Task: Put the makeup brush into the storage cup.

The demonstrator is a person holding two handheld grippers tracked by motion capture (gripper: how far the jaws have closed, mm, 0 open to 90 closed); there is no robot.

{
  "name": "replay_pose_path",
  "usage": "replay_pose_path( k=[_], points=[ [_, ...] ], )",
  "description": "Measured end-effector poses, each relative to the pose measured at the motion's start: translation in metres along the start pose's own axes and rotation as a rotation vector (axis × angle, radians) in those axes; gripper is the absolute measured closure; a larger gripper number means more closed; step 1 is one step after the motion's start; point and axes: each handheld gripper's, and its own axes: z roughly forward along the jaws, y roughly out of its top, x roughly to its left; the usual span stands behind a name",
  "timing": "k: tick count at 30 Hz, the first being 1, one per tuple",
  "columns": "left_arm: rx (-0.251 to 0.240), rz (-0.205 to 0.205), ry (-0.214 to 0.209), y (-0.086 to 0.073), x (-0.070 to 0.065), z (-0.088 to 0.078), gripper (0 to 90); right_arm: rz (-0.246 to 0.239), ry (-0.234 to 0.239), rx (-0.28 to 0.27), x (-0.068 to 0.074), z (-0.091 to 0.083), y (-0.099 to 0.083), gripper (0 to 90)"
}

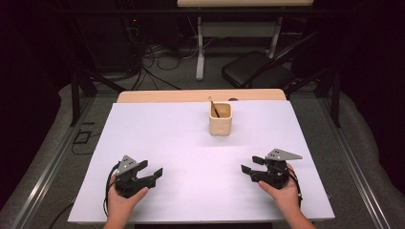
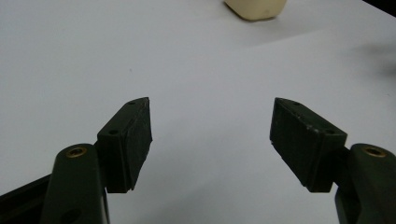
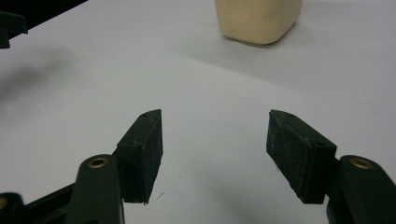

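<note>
A cream square cup point(image 1: 220, 119) stands toward the back of the white table sheet point(image 1: 167, 143), with a thin brown-handled stick point(image 1: 213, 107) leaning inside it. My left gripper point(image 1: 150, 171) rests low at the front left, held in a hand, jaws spread with nothing between them. My right gripper point(image 1: 251, 164) sits at the front right, likewise open and empty. In the left gripper view the gripper point(image 2: 211, 133) faces bare sheet, the cup point(image 2: 256, 8) far ahead. In the right gripper view the gripper point(image 3: 215, 151) points at the cup point(image 3: 258, 18).
Behind the sheet a strip of wooden tabletop point(image 1: 157, 96) shows. Beyond the table stand a black chair point(image 1: 258, 71), white table legs point(image 1: 200, 47) and loose cables point(image 1: 157, 57) on the floor. Metal rails point(image 1: 43, 171) run along both sides.
</note>
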Motion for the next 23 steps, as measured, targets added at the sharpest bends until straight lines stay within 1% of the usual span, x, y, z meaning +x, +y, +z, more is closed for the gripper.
replay_pose_path(
  k=[7, 12, 23],
  points=[
    [0.001, -0.003, -0.001, -0.0005, -0.0002, 0.0003, 29.7, -0.014, 0.003, 0.005, 0.0007, 0.0011, -0.0004, 36.1],
    [0.002, -0.001, -0.002, -0.0006, 0.0003, 0.0003, 29.7, -0.010, 0.006, 0.011, 0.0026, 0.0018, -0.0007, 36.1],
    [0.004, -0.005, -0.001, -0.0008, 0.0007, 0.0011, 29.7, -0.011, 0.007, 0.013, 0.0014, 0.0019, -0.0013, 36.1]
  ],
)
